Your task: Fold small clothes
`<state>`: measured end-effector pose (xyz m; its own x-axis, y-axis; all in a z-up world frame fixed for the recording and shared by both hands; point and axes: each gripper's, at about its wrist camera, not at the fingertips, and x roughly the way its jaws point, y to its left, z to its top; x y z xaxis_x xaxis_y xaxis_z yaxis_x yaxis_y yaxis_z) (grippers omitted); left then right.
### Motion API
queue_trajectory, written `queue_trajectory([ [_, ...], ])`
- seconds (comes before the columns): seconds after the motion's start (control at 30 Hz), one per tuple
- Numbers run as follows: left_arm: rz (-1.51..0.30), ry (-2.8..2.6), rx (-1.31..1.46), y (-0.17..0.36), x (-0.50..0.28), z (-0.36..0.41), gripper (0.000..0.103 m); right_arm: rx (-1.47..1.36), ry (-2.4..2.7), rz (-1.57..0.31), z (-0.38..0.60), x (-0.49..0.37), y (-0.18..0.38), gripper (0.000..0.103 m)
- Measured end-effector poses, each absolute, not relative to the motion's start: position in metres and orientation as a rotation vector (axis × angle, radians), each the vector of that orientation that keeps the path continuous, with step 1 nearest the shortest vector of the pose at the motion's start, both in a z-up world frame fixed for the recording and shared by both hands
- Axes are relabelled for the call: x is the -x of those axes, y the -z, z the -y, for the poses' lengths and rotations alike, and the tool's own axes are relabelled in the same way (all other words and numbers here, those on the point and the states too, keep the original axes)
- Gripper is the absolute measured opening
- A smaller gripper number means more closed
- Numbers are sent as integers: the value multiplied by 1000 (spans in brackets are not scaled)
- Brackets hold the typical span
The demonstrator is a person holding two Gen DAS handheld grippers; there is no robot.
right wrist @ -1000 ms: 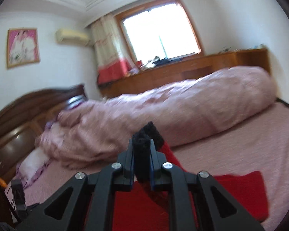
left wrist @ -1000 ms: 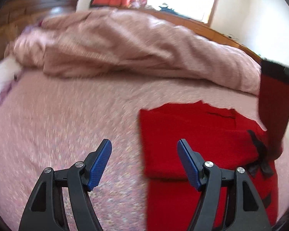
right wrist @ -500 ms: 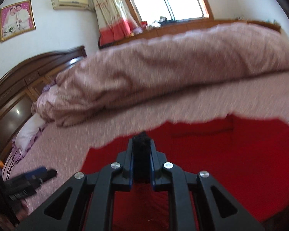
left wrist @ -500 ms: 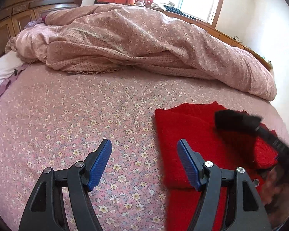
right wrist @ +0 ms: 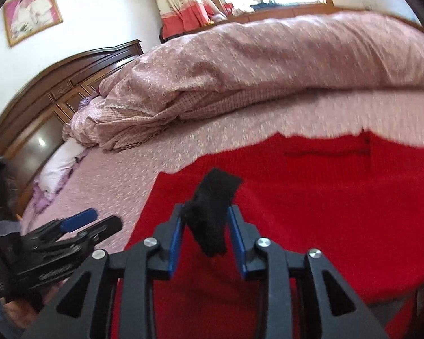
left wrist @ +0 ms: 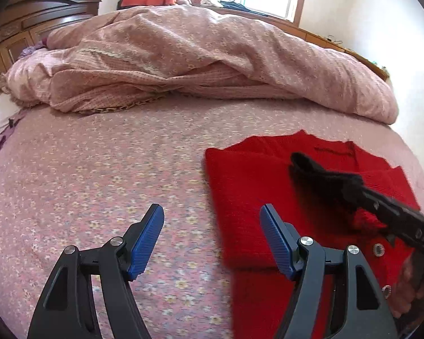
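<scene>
So our right gripper (right wrist: 206,243) has dropped down from mid-air and carried the black-trimmed sleeve cuff (right wrist: 214,206) across onto the body of the red knit sweater (right wrist: 311,212). Its fingers are opening now, the cuff loose between them. Our left gripper (left wrist: 212,243) hovers over the floral bedsheet (left wrist: 99,175) at the sweater's left edge, fingers apart, nothing in them. Looks like this sleeve fold is basically laid on the bed.

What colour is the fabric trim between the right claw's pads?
Black, against the red sweater. The trim shows best in the right wrist view.
</scene>
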<state>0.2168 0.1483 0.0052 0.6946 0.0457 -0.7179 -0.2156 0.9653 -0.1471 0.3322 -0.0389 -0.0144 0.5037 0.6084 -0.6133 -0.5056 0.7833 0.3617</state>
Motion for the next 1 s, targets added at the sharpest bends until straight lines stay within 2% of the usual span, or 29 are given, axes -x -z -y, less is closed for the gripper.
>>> queue_trajectory([
  [0.27,-790,-133,198,-10,-220,-131,65,-241,-716,-842,110,-319,1,33],
  [0.53,-848,-5,349,-24,-242,-110,65,-150,-533,-800,194,-326,1,33],
  [0.77,-975,37,448,23,-268,-93,64,-258,-404,-797,268,-331,11,33],
  [0.8,-977,19,452,30,-268,-92,49,-269,-386,-794,274,-333,12,33],
  [0.83,-965,-1,451,31,-266,-93,17,-281,-367,-796,280,-337,14,33],
  [0.87,-937,32,465,28,-264,-92,1,-294,-353,-806,285,-341,16,33],
  [1.0,-838,64,557,15,-253,-104,0,-372,-338,-885,299,-359,35,9],
])
